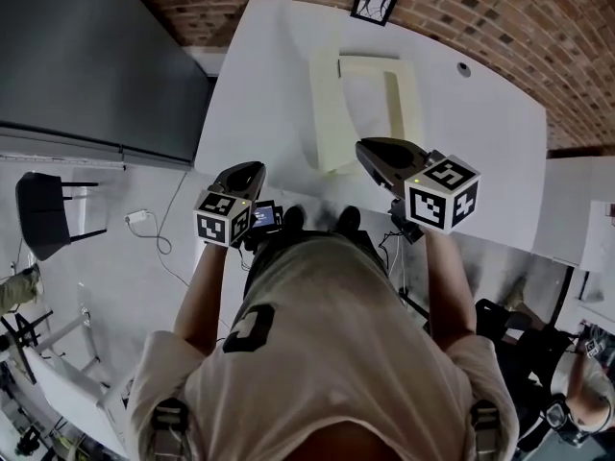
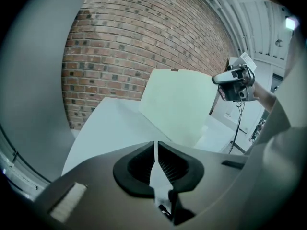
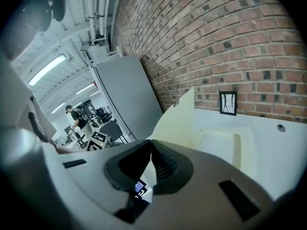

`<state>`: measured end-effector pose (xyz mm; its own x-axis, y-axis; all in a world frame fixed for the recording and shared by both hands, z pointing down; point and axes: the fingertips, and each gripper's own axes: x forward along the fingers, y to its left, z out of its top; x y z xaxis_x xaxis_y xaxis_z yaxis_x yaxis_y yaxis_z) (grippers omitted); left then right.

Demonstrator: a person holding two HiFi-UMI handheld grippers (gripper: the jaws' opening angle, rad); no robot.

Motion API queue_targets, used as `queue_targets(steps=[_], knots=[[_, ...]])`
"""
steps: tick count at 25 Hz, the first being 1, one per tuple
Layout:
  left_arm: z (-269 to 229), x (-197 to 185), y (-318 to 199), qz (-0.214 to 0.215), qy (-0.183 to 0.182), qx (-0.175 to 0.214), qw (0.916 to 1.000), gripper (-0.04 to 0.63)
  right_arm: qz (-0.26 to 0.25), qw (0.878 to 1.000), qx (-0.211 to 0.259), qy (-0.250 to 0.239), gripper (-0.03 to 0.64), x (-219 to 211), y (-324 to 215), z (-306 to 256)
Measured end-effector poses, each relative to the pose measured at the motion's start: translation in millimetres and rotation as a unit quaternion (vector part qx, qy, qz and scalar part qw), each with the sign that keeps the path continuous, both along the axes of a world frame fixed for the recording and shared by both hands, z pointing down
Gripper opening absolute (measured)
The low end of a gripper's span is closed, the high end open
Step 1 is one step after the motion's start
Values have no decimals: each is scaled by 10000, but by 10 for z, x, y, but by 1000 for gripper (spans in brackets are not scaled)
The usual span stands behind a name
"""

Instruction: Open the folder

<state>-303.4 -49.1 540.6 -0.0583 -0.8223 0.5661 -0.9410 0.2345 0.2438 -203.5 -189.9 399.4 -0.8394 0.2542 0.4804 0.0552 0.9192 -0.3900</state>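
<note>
- Left gripper (image 2: 156, 150): jaws together, nothing between them. It sits at the near table edge, on the cover's side of the folder and apart from it.
- Right gripper (image 3: 150, 145): jaws together and empty. Its tip is just beside the folder's near edge; contact cannot be confirmed.
- Folder (image 1: 384, 94): cream, its back lying flat on the white table (image 1: 480, 133). The cover (image 1: 332, 113) stands roughly upright along the side towards the left gripper, and an inner pocket is exposed.
- Judgement: opening looks about half done. The cover has yet to be laid flat on its outer side.
- Recommended: push the inner face of the cover with the closed right tip, high on the panel. Keep the left gripper low against the spine so the folder does not slide.
- Edges: bare table beyond the cover ends at the table's edge. Lower the cover gently rather than letting it drop.
- Room: the table is open on the folder's right. The brick wall (image 1: 500, 17) stands behind the folder and a grey cabinet (image 1: 86, 56) well off the cover's side, neither in the way.
</note>
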Motion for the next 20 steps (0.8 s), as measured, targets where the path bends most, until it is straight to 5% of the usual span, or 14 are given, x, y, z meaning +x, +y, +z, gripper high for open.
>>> queue_targets(steps=[20], knots=[[98,-175,665,-629,189,-56,9978,21,-749,9914,-1070,109,9,-666,875,432]])
